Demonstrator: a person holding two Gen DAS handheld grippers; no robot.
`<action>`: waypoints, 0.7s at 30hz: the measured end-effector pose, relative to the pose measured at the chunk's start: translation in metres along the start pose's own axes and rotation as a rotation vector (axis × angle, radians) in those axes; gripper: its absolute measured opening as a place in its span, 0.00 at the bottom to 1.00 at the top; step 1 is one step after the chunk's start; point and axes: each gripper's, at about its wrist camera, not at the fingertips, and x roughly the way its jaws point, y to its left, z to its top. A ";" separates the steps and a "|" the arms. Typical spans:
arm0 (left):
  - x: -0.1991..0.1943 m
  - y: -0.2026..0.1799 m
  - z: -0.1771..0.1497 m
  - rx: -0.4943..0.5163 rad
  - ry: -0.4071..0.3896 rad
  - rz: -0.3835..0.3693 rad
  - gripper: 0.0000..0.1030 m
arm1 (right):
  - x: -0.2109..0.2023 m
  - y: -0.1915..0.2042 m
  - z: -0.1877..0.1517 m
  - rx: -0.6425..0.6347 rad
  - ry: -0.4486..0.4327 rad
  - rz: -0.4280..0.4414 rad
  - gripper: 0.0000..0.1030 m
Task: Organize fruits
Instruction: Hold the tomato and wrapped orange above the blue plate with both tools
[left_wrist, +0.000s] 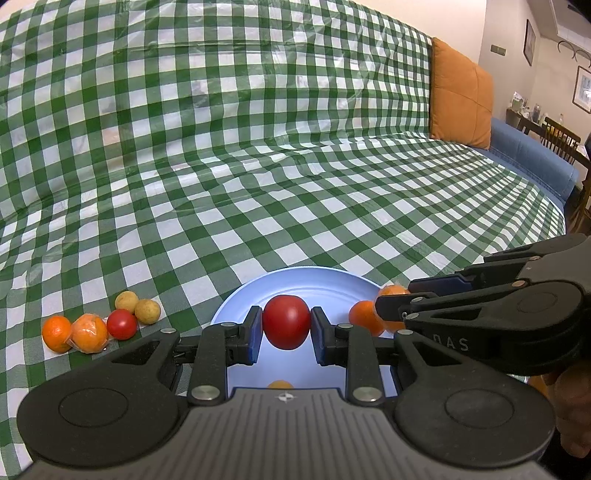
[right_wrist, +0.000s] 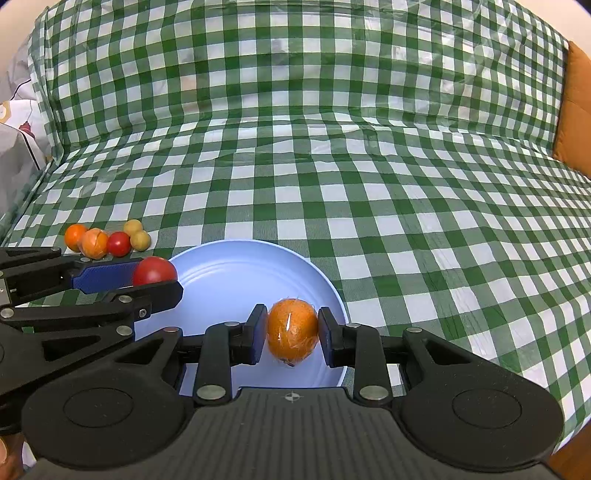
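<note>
Left wrist view: the left claw (left_wrist: 286, 328) squeezes a red tomato (left_wrist: 286, 322) between its 2 blue pads, 1 pad on each side. The tomato hangs over the light blue plate (left_wrist: 295, 282), which lies on the green and white checked cloth (left_wrist: 258, 147). The right claw (left_wrist: 397, 304) comes in from the right side over the plate's right part and grips a wrapped orange (left_wrist: 391, 291). Another orange (left_wrist: 364, 315) shows just beside it, on the plate. A small bit of orange fruit (left_wrist: 280, 384) peeks out near the bottom edge of the plate, mostly hidden by the claw's body. To the left of the plate sits a little heap of fruit on the cloth: 1 orange (left_wrist: 56, 332), 1 orange in clear wrap (left_wrist: 89, 332), 1 small tomato (left_wrist: 122, 324) and 2 tan round fruits (left_wrist: 137, 306) (they touch each other). Far to the right there is an orange cushion (left_wrist: 460, 92) and a blue sofa arm (left_wrist: 528, 155).

Right wrist view: the right claw (right_wrist: 292, 334) is clenched on the wrapped orange (right_wrist: 292, 332), with a pad pressed on each side. It is held over the near right part of the plate (right_wrist: 229, 273). The left claw (right_wrist: 159, 278) reaches in from the left and holds the red tomato (right_wrist: 154, 270) over the plate's left rim. Behind it the heap lies on the cloth (right_wrist: 332, 147): the orange (right_wrist: 75, 236), the orange in clear wrap (right_wrist: 95, 243), the small tomato (right_wrist: 119, 243) and the 2 tan round fruits (right_wrist: 136, 234).
</note>
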 end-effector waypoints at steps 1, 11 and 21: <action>0.000 0.000 0.000 0.000 0.000 -0.001 0.29 | 0.000 0.001 0.000 -0.001 -0.001 0.000 0.30; 0.000 -0.001 0.000 0.000 0.000 0.000 0.29 | 0.000 0.002 0.000 -0.004 0.001 -0.001 0.30; -0.001 -0.004 0.000 0.001 -0.002 -0.002 0.29 | 0.000 0.002 0.000 -0.009 0.002 -0.002 0.30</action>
